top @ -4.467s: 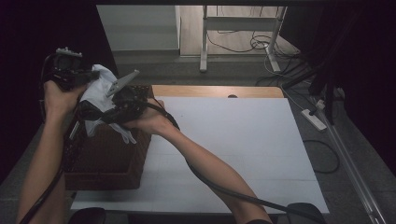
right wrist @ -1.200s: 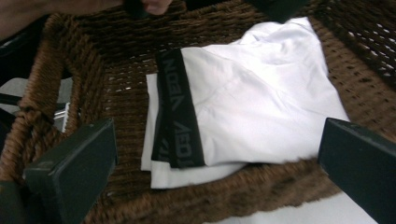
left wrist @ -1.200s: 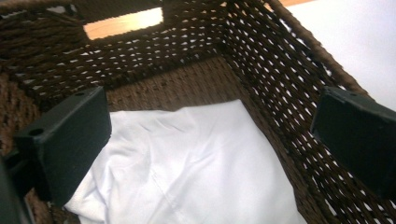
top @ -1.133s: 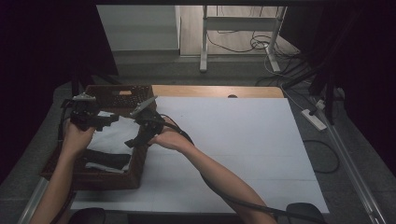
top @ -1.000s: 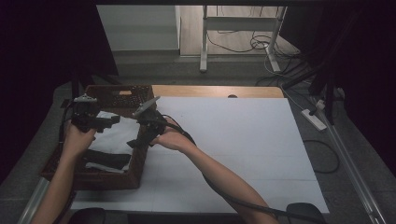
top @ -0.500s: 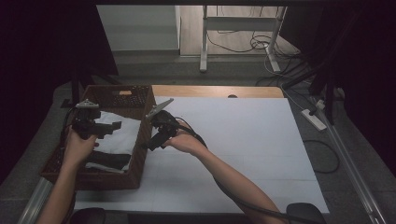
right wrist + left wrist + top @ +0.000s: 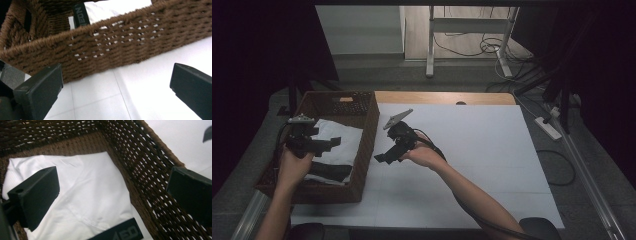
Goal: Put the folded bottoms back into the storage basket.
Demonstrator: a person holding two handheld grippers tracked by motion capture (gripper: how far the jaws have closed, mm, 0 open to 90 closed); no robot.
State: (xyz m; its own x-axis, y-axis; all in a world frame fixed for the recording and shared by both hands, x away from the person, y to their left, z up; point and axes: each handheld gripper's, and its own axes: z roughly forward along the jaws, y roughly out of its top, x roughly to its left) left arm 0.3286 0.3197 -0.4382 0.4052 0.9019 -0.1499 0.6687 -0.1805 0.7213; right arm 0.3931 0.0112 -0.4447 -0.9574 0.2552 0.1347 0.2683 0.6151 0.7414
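Note:
A brown wicker basket point(image 7: 371, 125) stands at the table's left end. Inside it lies a folded white garment point(image 7: 338, 137) on top of a black item point(image 7: 329, 171). My left gripper point(image 7: 329, 144) hovers over the basket, open and holding nothing. In the left gripper view its jaws stand wide apart above the white garment point(image 7: 82, 195), beside the basket wall point(image 7: 140, 170). My right gripper point(image 7: 382, 157) is open just outside the basket's right wall, over the white table. The right gripper view faces the woven wall point(image 7: 112, 45), with the garment point(image 7: 112, 10) showing past the rim.
The white table top point(image 7: 472, 150) stretches right of the basket. A wooden strip point(image 7: 442, 97) runs along its far edge. On the floor to the right lies a power strip point(image 7: 548, 127), with cables and a desk frame point(image 7: 430, 45) beyond.
Both grippers earlier held the white garment above the basket, then lowered it in. Both have let go. The right gripper has pulled back to the right, out of the basket.

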